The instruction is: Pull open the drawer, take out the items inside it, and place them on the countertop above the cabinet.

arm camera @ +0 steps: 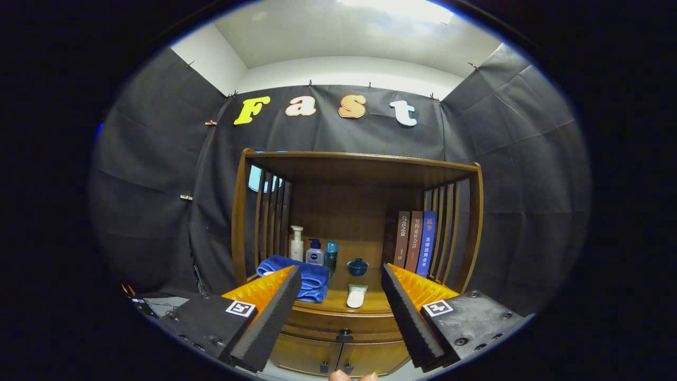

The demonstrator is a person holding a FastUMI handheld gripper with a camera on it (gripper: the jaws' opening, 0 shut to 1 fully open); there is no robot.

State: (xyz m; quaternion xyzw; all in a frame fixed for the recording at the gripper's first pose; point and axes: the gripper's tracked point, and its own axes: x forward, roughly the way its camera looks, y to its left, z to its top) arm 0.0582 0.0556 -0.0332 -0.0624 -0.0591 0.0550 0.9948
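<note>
Wooden countertop [370, 304]: three bottles [314, 252], three books [414, 241]; tongs [341, 312] open.

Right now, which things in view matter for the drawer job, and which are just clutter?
Job: drawer, its knob, countertop, open gripper short of the knob.
Clutter: blue towel, white tube, three bottles, teal lidded bowl, books.

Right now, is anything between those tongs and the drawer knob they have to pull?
Nothing visible is. The open tongs hang in front of the cabinet, and the dark knob sits in the gap just ahead, with only air between. The drawer front is shut.
</note>
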